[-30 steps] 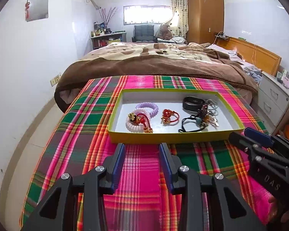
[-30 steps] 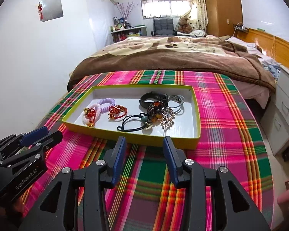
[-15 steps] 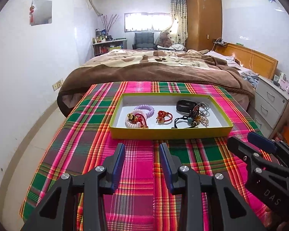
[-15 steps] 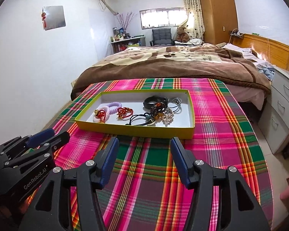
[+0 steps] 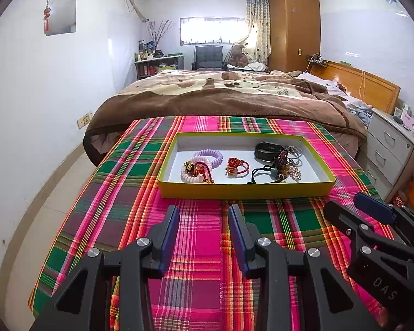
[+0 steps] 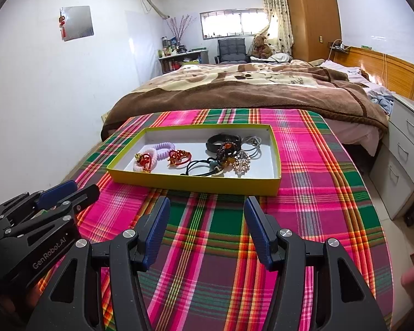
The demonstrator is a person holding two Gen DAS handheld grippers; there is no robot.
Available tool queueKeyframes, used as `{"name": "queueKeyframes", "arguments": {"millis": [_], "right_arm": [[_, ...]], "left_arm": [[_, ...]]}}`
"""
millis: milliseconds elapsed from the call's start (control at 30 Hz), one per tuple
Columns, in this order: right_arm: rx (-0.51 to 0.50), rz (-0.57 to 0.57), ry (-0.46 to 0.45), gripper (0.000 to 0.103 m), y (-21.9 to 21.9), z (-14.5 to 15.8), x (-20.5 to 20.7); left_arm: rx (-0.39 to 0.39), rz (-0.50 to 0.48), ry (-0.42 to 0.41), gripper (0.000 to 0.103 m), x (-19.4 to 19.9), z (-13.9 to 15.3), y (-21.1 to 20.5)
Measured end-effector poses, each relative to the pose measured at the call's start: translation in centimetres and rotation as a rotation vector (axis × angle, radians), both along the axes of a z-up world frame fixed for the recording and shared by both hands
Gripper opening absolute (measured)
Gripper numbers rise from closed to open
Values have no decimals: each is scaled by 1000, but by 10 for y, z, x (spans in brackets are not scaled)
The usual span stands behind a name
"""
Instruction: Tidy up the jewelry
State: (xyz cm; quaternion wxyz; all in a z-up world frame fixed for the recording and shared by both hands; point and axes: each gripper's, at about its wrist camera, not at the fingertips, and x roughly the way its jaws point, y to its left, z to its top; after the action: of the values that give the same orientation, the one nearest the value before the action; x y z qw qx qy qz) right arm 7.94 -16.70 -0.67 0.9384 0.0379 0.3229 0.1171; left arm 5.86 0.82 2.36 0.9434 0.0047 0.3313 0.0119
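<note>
Blue-padded left claw and wider right claw gape empty, short of the yellow tray.

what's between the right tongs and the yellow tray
Only bare plaid cloth: in the right wrist view nothing lies between the open right tongs and the yellow tray.
</note>
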Motion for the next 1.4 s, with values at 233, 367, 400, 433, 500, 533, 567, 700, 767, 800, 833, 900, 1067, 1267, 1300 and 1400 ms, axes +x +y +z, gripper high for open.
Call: {"name": "queueKeyframes", "arguments": {"millis": [233,367,400,433,500,533,567,700,767,800,833,900,1067,1267,1300,1400], "right_arm": [[0,5,3,56,1,-1,0],[1,2,4,56,0,-1,0],[0,1,4,56,0,-1,1],[0,0,5,56,0,-1,1],[0,1,6,56,0,-1,0],[1,0,5,56,0,-1,0],[3,1,5,56,-1,-1,0],[3,1,3,56,-1,-1,0],[3,1,4,56,-1,-1,0],[2,2,3,56,0,-1,0],[1,3,4,56,-1,-1,0],[2,3,3,56,-1,-1,0],[2,1,6,56,0,-1,0],[2,1,6,56,-1,-1,0],[1,0,6,56,-1,-1,-1],[2,0,8,56,-1,-1,-1]], "left_arm": [[4,-1,5,36,0,0,0],[6,-3,2,36,0,1,-1],[7,-4,2,37,0,1,-1],[7,-3,4,36,0,0,-1],[6,-9,4,36,-1,1,-2],[7,-8,6,36,0,1,-2],[6,-9,8,37,0,1,-2],[8,-9,5,36,0,1,-3],[6,-9,5,36,0,1,-3],[8,-10,5,36,0,1,-3],[8,-9,5,36,0,1,-3],[5,-10,6,36,0,1,-3],[5,-7,9,36,1,1,-2],[5,-6,13,37,1,0,-1],[5,-7,13,37,1,0,-1],[6,-6,14,37,1,0,0]]}}
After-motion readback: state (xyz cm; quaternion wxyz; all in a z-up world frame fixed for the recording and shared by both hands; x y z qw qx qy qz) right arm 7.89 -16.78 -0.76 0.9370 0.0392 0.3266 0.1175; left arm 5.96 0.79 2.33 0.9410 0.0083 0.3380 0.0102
